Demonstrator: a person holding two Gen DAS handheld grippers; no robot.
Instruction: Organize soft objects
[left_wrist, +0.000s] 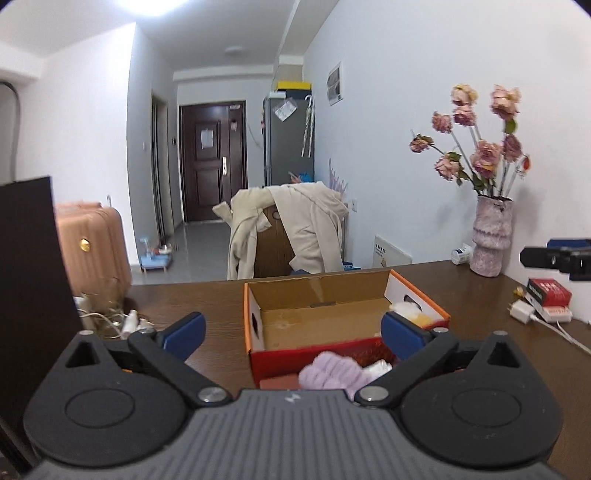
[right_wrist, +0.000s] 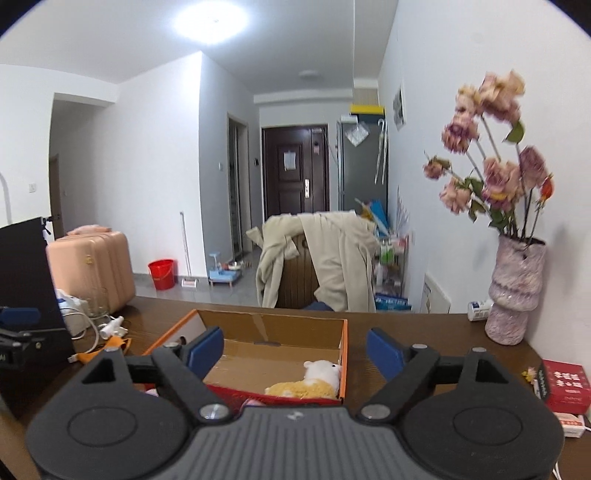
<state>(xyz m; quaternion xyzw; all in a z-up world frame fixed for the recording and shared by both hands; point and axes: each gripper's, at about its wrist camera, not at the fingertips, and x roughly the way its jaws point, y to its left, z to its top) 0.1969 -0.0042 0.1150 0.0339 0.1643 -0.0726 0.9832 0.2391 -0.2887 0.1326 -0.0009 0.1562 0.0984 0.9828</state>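
An open cardboard box (left_wrist: 321, 290) with orange and red outer sides stands on the brown table (left_wrist: 221, 295). A yellow and white plush toy (right_wrist: 314, 380) lies in the box's near right corner; the left wrist view shows only a small part of it (left_wrist: 410, 308). A lilac fluffy item (left_wrist: 332, 373) and a white soft piece (left_wrist: 380, 369) lie just in front of the box's red wall. My left gripper (left_wrist: 293, 330) hovers open above the box's near side, nothing between its fingers. My right gripper (right_wrist: 295, 350) is also open and empty over the box (right_wrist: 273, 325).
A pink vase of dried flowers (left_wrist: 491, 240) stands at the table's right, by a red box (left_wrist: 548, 291) and a white charger (left_wrist: 521, 310). Cables (left_wrist: 110, 321) and a dark panel (left_wrist: 29, 277) are at the left. Behind the table are a coat-draped chair (left_wrist: 291, 229) and a pink suitcase (left_wrist: 92, 251).
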